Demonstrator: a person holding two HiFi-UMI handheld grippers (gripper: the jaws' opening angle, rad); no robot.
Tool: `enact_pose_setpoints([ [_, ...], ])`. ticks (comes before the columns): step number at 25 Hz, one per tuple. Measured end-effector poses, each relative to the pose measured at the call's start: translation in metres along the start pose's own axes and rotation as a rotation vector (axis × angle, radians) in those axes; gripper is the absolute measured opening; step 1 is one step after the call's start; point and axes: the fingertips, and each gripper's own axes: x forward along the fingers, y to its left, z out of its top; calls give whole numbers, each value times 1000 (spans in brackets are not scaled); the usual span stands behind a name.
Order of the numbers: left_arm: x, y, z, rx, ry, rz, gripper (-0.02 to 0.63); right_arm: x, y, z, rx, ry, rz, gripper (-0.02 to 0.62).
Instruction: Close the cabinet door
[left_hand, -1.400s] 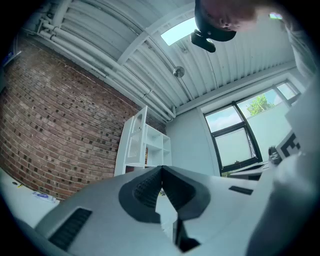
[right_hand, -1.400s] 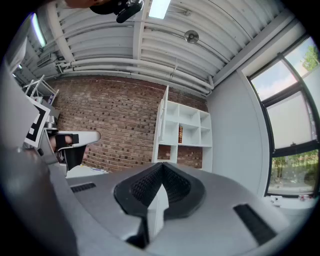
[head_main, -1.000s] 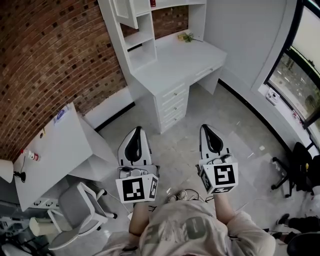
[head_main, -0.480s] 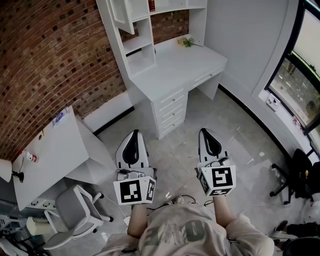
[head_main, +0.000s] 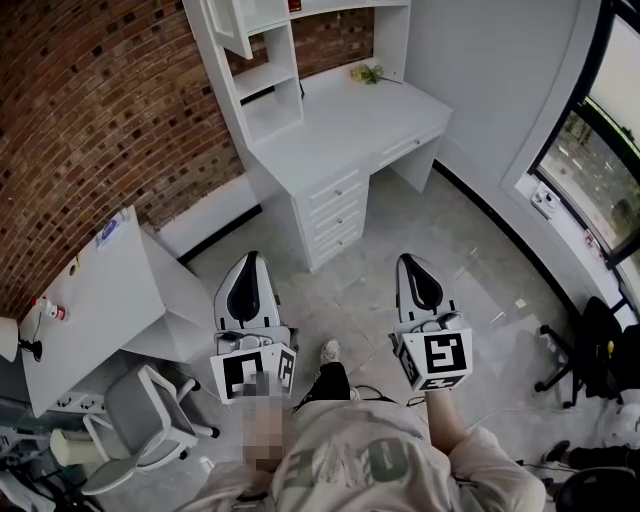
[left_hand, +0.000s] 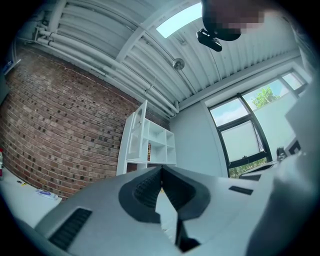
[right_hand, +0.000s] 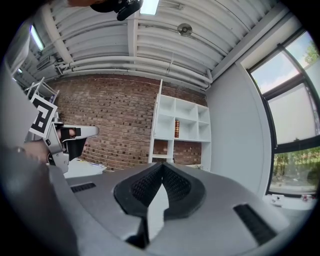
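The white desk hutch (head_main: 262, 75) stands against the brick wall, and its cabinet door (head_main: 228, 28) at the upper left hangs open. That door (right_hand: 159, 117) shows edge-on in the right gripper view, left of the open shelves (right_hand: 187, 125). In the left gripper view the door (left_hand: 142, 131) juts out from the shelves (left_hand: 161, 147). My left gripper (head_main: 250, 260) and right gripper (head_main: 410, 262) are held over the floor, well short of the desk. Both point toward the hutch. The jaws of both are shut with nothing between them.
The desk (head_main: 350, 130) with drawers (head_main: 335, 212) lies ahead, with a small plant (head_main: 368, 72) on it. A white table (head_main: 90, 290) and a grey office chair (head_main: 145, 420) are at the left. Windows (head_main: 600, 140) and a black chair (head_main: 592, 340) are at the right.
Both grippers have drifted toward the desk, the left one also leftward. A foot now shows between them on the floor. Jaws stay shut.
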Motion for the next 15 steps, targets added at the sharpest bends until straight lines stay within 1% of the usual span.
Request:
enact_pose_setpoints([
  [6,20,-2,-10,10,1,-4,12,11,-11,-10,11,1,21,17],
  [9,31,2,-18,14,-7,-4,12,22,-11,-14,-2,-7,33,17],
  [12,51,9,-30,6,-19,1,12,41,-12,-20,-10,-12,46,17],
  [15,79,17,-42,5,-28,-4,12,73,-22,-30,-15,-16,42,16],
])
